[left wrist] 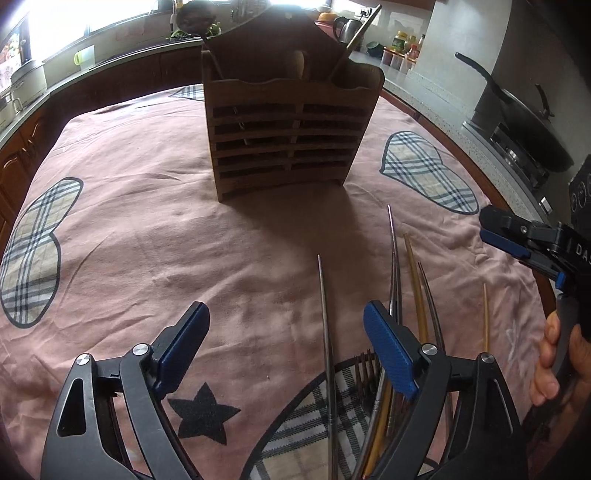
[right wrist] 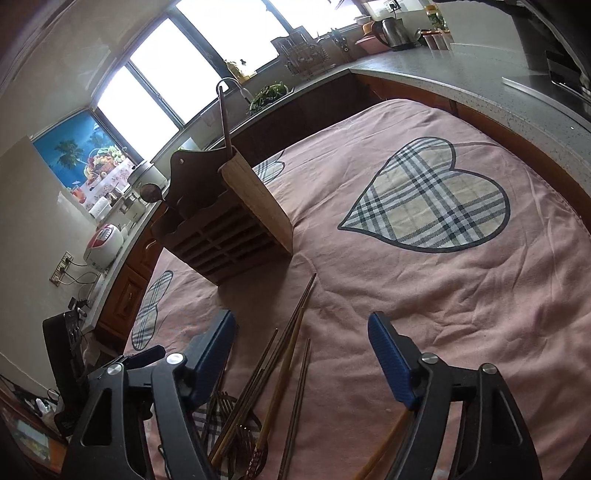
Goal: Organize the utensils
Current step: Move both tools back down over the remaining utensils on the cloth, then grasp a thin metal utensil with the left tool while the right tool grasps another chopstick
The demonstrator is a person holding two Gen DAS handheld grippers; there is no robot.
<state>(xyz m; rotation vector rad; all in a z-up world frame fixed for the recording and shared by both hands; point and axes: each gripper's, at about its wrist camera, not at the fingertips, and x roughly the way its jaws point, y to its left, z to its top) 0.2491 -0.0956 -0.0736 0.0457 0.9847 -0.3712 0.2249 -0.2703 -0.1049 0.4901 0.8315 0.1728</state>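
A slatted wooden utensil holder stands upright mid-table, with a ladle and other handles in its compartments; it also shows in the right wrist view. Several chopsticks, metal and wooden, lie loose on the pink cloth below it, also in the right wrist view. My left gripper is open and empty above the cloth, one metal chopstick lying between its fingers. My right gripper is open and empty over the chopsticks; it appears at the right edge of the left wrist view.
The table carries a pink cloth with plaid hearts. Kitchen counters surround it, with a wok on a stove at right, a kettle, a dish rack and a rice cooker.
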